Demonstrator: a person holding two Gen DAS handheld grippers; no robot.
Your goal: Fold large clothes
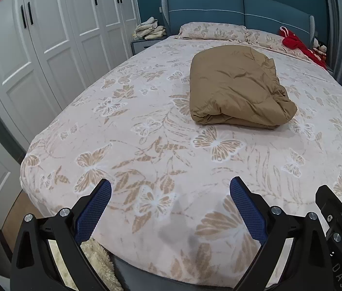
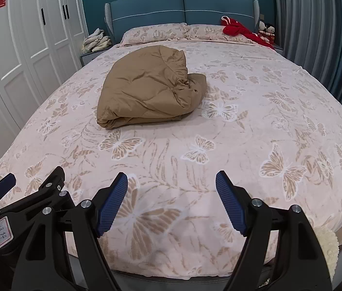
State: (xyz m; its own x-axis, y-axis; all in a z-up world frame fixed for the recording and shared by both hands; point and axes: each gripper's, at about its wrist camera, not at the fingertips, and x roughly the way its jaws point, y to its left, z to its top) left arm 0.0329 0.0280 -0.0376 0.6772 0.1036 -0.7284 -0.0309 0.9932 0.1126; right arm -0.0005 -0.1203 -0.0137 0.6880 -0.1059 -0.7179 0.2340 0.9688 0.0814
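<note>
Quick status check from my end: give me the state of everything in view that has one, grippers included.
Left gripper: open, empty, above the near bed edge.
Right gripper: open, empty, beside the left one.
Brown garment: folded into a bundle, lying mid-bed, right end bunched.
Bedspread: spread flat over the bed.
Wardrobe doors: shut.
Red garment: crumpled by the pillows.
Pale clothes: heaped on the nightstand.
</note>
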